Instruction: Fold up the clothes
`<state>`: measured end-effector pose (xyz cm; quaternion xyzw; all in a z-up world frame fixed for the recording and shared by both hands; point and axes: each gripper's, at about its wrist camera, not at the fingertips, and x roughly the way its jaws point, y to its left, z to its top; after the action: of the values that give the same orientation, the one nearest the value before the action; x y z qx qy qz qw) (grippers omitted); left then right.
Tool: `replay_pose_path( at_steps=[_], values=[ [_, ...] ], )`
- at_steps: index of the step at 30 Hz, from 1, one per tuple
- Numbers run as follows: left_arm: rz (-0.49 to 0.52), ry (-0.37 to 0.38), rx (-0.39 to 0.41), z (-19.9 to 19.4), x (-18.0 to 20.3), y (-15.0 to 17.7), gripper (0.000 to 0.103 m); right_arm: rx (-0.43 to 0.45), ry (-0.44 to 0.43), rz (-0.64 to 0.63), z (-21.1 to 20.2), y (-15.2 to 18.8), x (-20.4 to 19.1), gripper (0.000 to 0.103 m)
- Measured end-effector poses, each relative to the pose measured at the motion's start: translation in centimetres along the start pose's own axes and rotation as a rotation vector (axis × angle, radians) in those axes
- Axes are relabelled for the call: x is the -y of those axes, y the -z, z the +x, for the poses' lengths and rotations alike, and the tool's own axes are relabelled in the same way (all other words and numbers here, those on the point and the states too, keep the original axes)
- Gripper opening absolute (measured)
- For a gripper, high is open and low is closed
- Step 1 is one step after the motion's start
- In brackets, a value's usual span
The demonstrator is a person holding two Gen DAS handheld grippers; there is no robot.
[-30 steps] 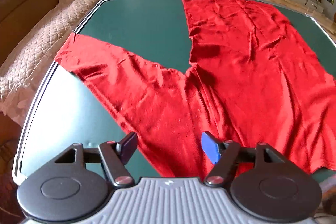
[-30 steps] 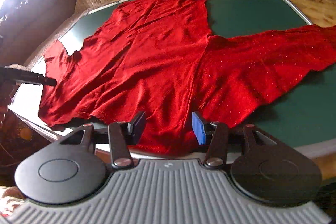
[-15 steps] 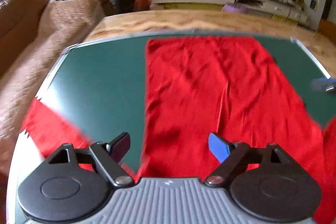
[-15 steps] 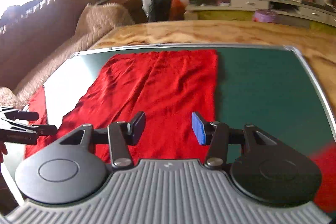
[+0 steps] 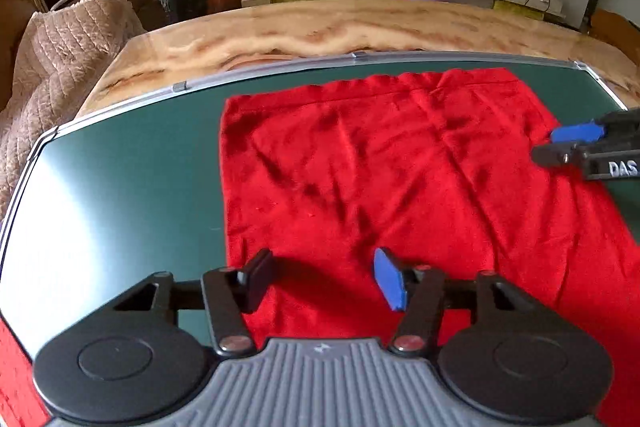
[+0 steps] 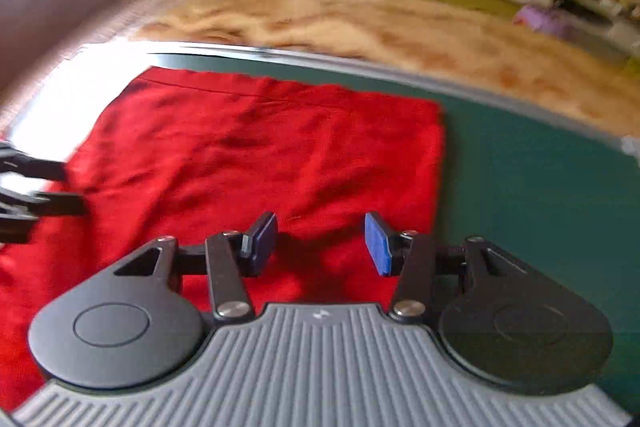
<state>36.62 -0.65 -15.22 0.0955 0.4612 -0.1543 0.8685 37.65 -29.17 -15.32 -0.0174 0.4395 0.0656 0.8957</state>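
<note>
The red garment (image 5: 400, 179) looks light, limp and wrinkle-prone on the table (image 5: 120, 195), best pinched at edges or corners; left tongs (image 5: 326, 277), just narrowed, and right tongs (image 6: 320, 241) gape empty above it.

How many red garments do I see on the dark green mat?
1. The red fabric garment lies spread flat on the dark green mat, toward its right side in the left wrist view. Its near part runs out of frame; nothing shows whether another piece is hidden.
</note>
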Motion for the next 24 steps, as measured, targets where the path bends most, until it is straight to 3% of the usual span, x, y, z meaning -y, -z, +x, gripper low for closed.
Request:
replay_pose_path(
  at_steps=[6, 9, 13, 19, 24],
  values=[
    [-0.035, -0.044, -0.003, 0.0, -0.9, -0.7, 0.067, 0.012, 0.095, 0.024, 0.2, -1.3, 0.8, 0.054],
    [-0.093, -0.014, 0.01, -0.4, -2.1, -1.0, 0.066, 0.046, -0.007, 0.127, -0.5, -1.6, 1.4, 0.055],
    [-0.112, 0.036, 0.016, -0.8, -2.7, -1.0, 0.066, 0.016, -0.135, 0.144, -1.3, -0.9, -0.2, 0.056],
    [-0.087, -0.013, 0.007, 0.1, -3.0, -0.7, 0.067, -0.02, -0.077, 0.054, -1.4, 1.5, -1.8, 0.056],
    [-0.096, -0.016, -0.001, -0.8, -3.2, -0.3, 0.067, -0.007, -0.084, 0.139, -2.9, 1.9, -0.9, 0.056]
  ],
)
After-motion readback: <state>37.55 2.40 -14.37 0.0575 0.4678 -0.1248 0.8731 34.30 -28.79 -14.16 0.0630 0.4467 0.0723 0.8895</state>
